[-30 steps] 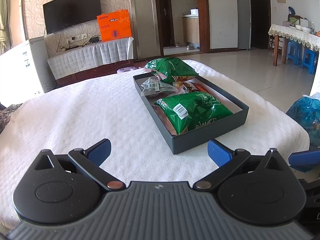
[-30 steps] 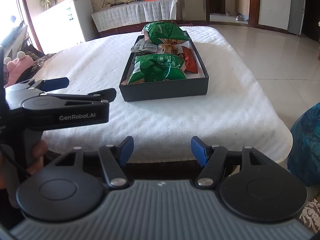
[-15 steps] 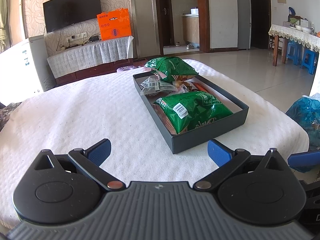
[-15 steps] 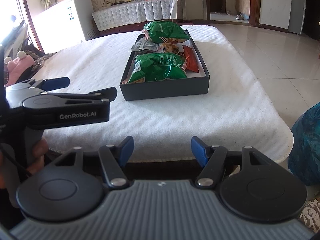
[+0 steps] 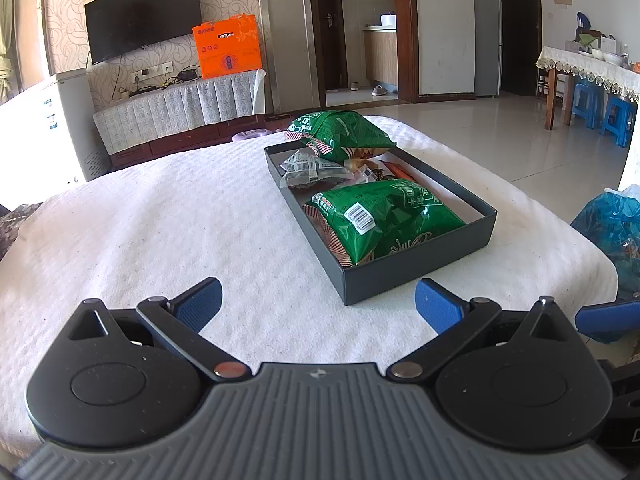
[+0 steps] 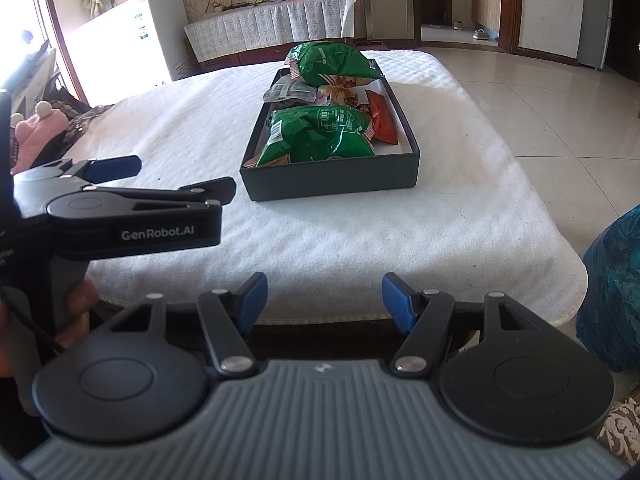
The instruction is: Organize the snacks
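Both claws are spread wide and hold nothing: the left claw [image 5: 316, 300] hovers over the white towel-covered table [image 5: 160, 220], and the right claw [image 6: 323, 296] hangs just before its near edge. All the snacks lie in the dark box [image 6: 332, 180]: two green bags [image 5: 380, 216], small packets, a red pack [image 6: 382, 120]. No snack lies on the cloth, so the task looks nearly done.

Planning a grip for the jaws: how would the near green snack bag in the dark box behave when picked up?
The near green snack bag looks puffed with air, so probably light and squashy, its contents likely crushable. Its glossy film may slip. It fills much of the dark box, so it might snag the wall.
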Demonstrator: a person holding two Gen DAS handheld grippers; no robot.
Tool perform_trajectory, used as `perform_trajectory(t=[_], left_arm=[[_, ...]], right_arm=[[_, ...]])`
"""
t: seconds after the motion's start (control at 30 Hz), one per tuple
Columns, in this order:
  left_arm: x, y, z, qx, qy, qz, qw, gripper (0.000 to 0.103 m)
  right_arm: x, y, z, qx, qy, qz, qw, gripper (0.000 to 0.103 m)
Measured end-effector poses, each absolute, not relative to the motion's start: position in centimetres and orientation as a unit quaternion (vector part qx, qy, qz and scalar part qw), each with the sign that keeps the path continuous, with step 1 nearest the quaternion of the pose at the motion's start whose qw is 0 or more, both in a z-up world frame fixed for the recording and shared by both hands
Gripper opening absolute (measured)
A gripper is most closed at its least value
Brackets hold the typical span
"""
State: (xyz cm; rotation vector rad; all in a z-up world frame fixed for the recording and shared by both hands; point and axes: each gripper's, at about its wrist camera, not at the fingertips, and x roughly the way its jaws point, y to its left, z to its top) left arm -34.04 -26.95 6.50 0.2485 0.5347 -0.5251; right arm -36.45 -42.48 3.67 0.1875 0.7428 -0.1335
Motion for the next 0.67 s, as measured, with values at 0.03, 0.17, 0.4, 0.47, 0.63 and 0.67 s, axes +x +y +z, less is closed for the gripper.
perform_trajectory(t=[0.03,0.17,0.4,0.47,0.63,0.67], left_arm=[[-34.03,-26.94,6.51,0.121,0.261,-0.256,0.923,0.103],[-34.04,-26.96,6.47,0.121,0.261,-0.256,0.923,0.103],[-34.06,-26.97,6.4,0.121,0.262,-0.256,0.922,0.103],[-34.06,-26.94,6.39,0.12,0.262,-0.257,0.922,0.103],[-34.22,-26.75,6.47,0.115,0.255,-0.262,0.924,0.103],[-34.19,-26.76,6.49,0.114,0.257,-0.263,0.923,0.103]], right_arm=[[-36.45,-42.48,3.67,0.091,0.362,-0.065,0.925,0.066],[-36.45,-42.48,3.67,0.091,0.362,-0.065,0.925,0.066],[-36.44,-42.47,3.68,0.091,0.362,-0.065,0.925,0.066],[-36.44,-42.48,3.69,0.091,0.362,-0.065,0.925,0.066],[-36.45,-42.48,3.7,0.091,0.362,-0.065,0.925,0.066],[-36.46,-42.48,3.7,0.091,0.362,-0.065,0.925,0.066]])
